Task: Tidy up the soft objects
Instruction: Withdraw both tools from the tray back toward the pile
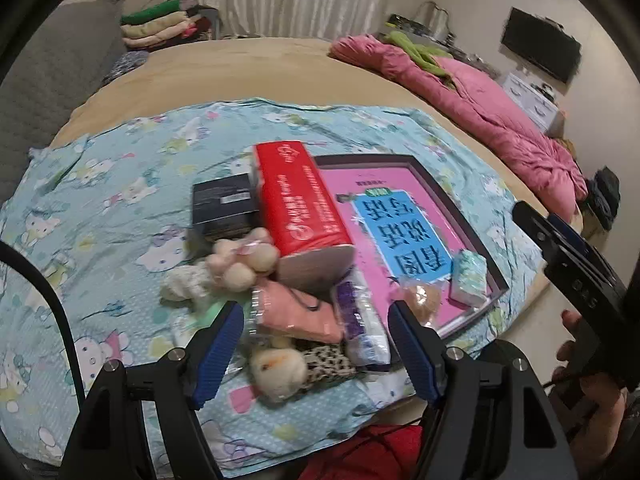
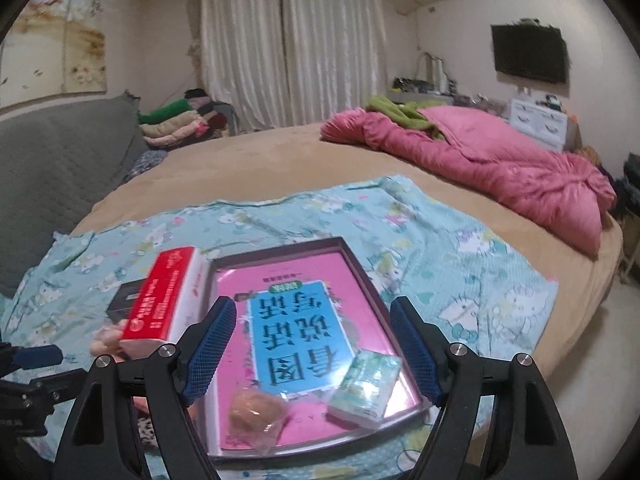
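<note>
A pile of soft things lies on the blue cartoon sheet (image 1: 100, 184): a pink plush (image 1: 244, 260), a pink packet (image 1: 296, 314), a purple-and-white tissue pack (image 1: 362, 328), a cream plush (image 1: 276, 372) and a leopard-print piece (image 1: 324, 362). A red tissue box (image 1: 300, 204) leans over them. My left gripper (image 1: 318, 352) is open, its jaws on either side of the pile. A pink tray (image 2: 372, 276) holds a green tissue pack (image 2: 364, 390) and a wrapped brown round thing (image 2: 256, 410). My right gripper (image 2: 312, 348) is open and empty above the tray.
A black box (image 1: 224, 208) lies behind the pile. The bed (image 2: 260, 160) carries a pink quilt (image 2: 500, 164) at the far right. A grey sofa (image 2: 60, 160) and folded clothes (image 2: 176, 124) stand at the left. Red cloth (image 1: 360, 456) lies below the bed edge.
</note>
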`<state>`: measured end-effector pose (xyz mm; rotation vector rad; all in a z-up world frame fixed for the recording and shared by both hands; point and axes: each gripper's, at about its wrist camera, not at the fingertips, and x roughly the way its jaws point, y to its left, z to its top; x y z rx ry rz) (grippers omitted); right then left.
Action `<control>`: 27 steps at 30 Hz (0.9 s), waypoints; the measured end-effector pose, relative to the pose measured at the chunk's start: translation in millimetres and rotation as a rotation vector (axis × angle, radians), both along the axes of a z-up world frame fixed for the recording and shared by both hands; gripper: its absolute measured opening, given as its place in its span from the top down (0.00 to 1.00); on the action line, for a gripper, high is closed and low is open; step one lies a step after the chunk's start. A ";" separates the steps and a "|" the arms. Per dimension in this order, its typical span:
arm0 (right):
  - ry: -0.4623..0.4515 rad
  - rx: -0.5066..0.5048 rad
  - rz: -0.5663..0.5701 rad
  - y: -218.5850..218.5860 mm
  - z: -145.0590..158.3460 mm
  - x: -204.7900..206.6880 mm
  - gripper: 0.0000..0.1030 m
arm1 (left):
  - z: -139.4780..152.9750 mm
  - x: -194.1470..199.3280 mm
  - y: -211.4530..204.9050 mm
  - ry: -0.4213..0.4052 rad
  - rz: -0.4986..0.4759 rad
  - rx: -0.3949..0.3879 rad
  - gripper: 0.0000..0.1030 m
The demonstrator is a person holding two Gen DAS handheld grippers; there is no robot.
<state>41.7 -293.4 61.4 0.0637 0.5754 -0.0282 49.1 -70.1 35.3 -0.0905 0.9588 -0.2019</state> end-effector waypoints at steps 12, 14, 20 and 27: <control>0.017 0.019 0.118 32.7 22.2 -8.0 0.22 | 14.7 -6.4 73.0 -0.034 0.149 -0.035 0.28; 0.026 0.021 0.131 37.6 22.1 -8.3 0.22 | 13.0 -7.6 80.0 -0.028 0.162 -0.038 0.28; 0.052 0.005 0.172 51.1 17.2 -9.3 0.22 | 2.3 -15.2 92.0 -0.001 0.172 -0.045 0.28; 0.106 0.003 0.232 67.7 3.6 -9.8 0.22 | -15.5 -20.4 93.3 0.034 0.159 -0.041 0.28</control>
